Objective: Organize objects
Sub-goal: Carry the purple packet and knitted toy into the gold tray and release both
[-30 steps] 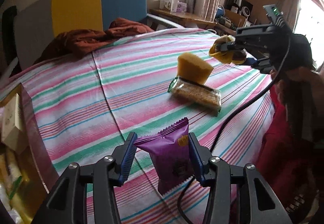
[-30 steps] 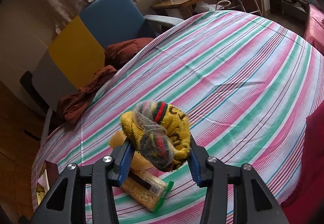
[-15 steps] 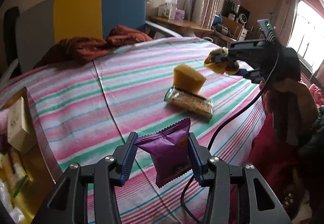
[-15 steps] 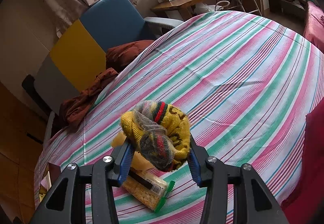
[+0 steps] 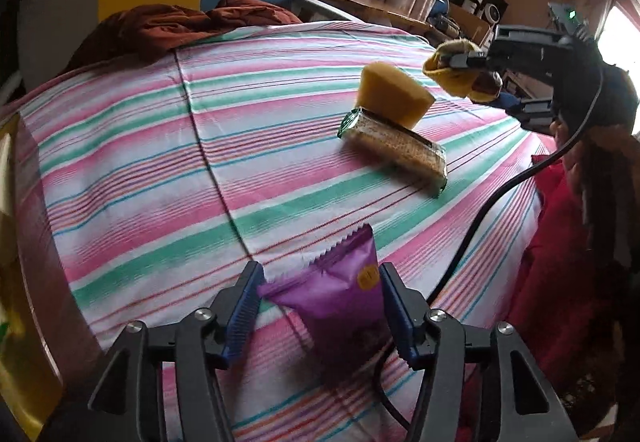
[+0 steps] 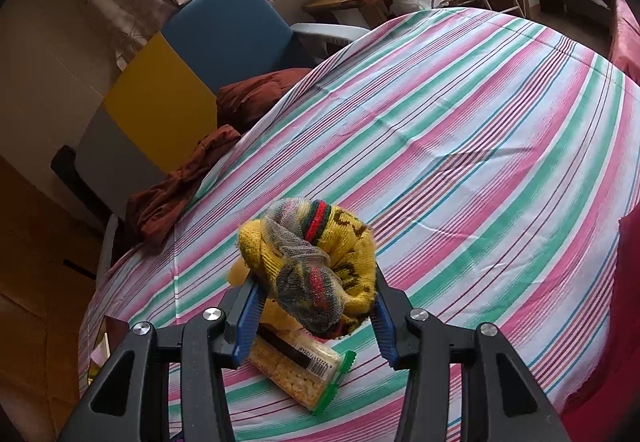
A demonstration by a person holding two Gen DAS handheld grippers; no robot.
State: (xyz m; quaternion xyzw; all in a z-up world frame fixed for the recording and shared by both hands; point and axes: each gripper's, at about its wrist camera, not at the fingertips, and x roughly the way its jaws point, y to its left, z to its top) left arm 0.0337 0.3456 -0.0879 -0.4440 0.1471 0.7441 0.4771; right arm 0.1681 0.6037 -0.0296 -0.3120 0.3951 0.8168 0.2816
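Striped table (image 5: 140,170): left claw (image 5: 320,306) pinching purple snack packet (image 5: 340,294); right claw (image 6: 314,302) pinching yellow knit bundle (image 6: 316,262) above cracker pack (image 6: 304,374).

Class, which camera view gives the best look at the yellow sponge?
The left wrist view. There the yellow sponge sits in plain sight, tilted on top of the cracker packet. In the right wrist view only slivers of it peek out behind the knitted sock held in the right gripper.

I see one purple snack packet (image 5: 340,298), one cracker pack (image 5: 396,150), one yellow sponge (image 5: 392,94), one knitted bundle (image 6: 316,274).
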